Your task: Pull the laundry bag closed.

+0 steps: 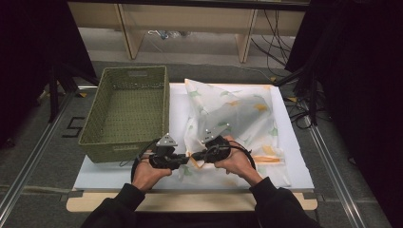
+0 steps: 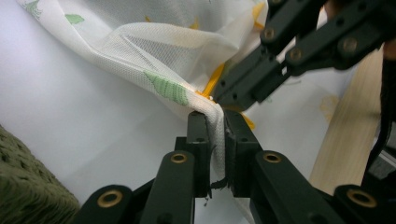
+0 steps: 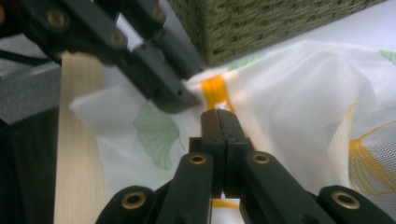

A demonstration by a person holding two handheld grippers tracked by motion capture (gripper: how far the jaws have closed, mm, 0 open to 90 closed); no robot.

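Observation:
A white mesh cloth (image 1: 237, 114) printed with green and orange leaves lies on the right half of the white table top (image 1: 107, 175). Both grippers meet at its front left corner. My left gripper (image 1: 187, 156) is shut on a raised fold of the cloth (image 2: 154, 60), with the mesh pinched between its jaws (image 2: 216, 116). My right gripper (image 1: 195, 155) comes in from the opposite side, its jaws pressed together (image 3: 218, 114) at an orange print on the cloth (image 3: 299, 88). The two tips almost touch; the right gripper (image 2: 222, 95) shows just beyond the left one's fold.
An empty green woven basket (image 1: 90, 128) stands on the table's left half, close behind the left gripper (image 3: 180, 95); its wall (image 3: 261, 28) rises just past the cloth. A wooden front edge (image 1: 190, 202) runs below the hands. Cables and shelf legs lie on the floor beyond.

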